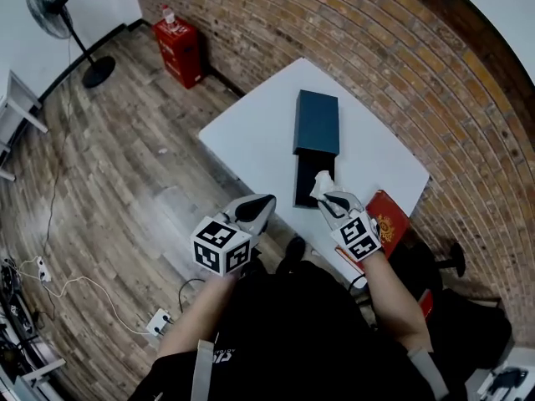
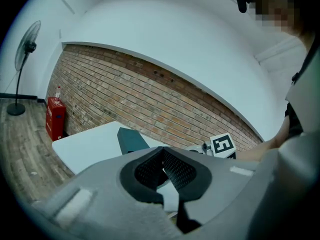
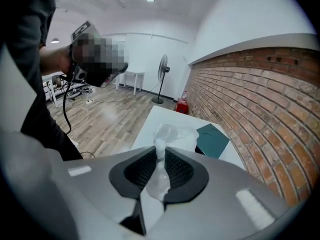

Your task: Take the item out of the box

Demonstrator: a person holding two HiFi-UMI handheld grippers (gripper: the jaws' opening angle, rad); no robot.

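A dark teal box lid (image 1: 317, 122) lies on the white table (image 1: 251, 140), with the black box base (image 1: 308, 187) just in front of it. My right gripper (image 1: 327, 196) hovers over the base's near end, shut on a crumpled clear plastic wrap (image 1: 321, 180). In the right gripper view the wrap (image 3: 170, 133) rises from between the pinched jaws of the right gripper (image 3: 160, 152), and the lid (image 3: 212, 140) lies beyond. My left gripper (image 1: 257, 210) hangs off the table's near left edge. Its jaws meet at the tips in the left gripper view (image 2: 161, 153), with nothing between them.
A red flat box (image 1: 387, 217) sits at the table's near right corner. A brick wall runs behind the table. On the wooden floor stand a red crate (image 1: 180, 48) and a fan (image 1: 52, 11), with a power strip (image 1: 159, 321) and cables at the left.
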